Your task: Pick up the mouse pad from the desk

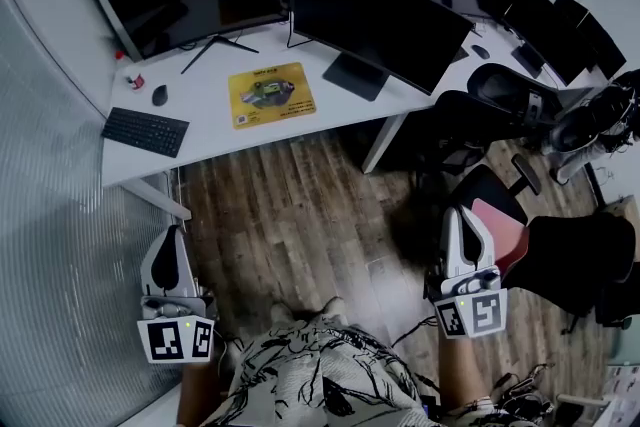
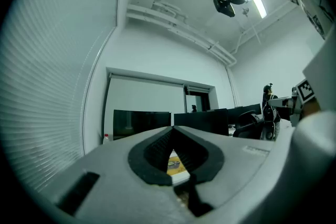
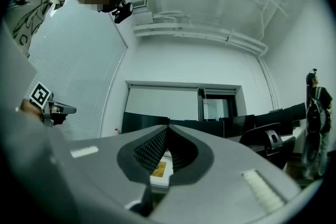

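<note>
Head view, looking steeply down. The yellow mouse pad [image 1: 272, 94] lies flat on the white desk [image 1: 210, 140], in front of the two monitors [image 1: 200, 0] and just inside the desk's front edge. A keyboard [image 1: 145, 131] and a mouse [image 1: 160, 95] sit well apart from it, toward the desk's left end. The left gripper [image 1: 171, 233] and right gripper [image 1: 462, 213] are held low over the wooden floor [image 1: 300, 215], well short of the desk. Both have their jaws closed tip to tip with nothing between them. Bare floor runs from both grippers to the desk's front edge. Window blinds [image 1: 50, 245] border the left side, and office chairs [image 1: 500, 210] crowd the right.
</note>
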`<state>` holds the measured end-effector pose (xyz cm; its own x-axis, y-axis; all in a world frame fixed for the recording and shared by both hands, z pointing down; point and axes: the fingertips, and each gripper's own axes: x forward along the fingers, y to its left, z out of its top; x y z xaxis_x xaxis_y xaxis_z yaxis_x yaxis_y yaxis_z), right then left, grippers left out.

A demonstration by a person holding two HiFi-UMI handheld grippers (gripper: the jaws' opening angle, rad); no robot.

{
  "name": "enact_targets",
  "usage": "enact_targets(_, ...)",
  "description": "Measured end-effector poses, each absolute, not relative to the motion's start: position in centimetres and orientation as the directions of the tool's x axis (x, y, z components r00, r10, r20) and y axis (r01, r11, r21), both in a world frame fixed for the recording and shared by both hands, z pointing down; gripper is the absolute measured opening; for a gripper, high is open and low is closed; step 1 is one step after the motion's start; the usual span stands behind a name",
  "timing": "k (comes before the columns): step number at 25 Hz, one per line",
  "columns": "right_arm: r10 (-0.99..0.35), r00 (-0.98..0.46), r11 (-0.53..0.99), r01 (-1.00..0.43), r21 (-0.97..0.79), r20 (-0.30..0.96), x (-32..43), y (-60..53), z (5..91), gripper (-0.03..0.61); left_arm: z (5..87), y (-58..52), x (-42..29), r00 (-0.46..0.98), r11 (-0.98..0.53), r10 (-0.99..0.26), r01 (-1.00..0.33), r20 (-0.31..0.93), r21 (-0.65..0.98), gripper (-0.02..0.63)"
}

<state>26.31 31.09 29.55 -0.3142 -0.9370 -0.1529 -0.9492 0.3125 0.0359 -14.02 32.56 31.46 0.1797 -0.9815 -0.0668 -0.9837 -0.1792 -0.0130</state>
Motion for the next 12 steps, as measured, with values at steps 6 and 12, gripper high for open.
enact_targets(6,-0.935,-0.321,0.318,-0.947,0.047,-0.153,25.99,31.35,29.44,0.002,31.39,32.71,-13.84,0.191,-0.190,-0.979,-0.982,-0.067,-0.018,0.002)
enact_targets(12,-0.918,-0.352,0.360,-0.933,-0.013,-0.185,25.36,31.69,29.34,0.001,31.00,33.15,-13.37,0.193,-0.187,-0.978,-0.979,-0.079,-0.078,0.002)
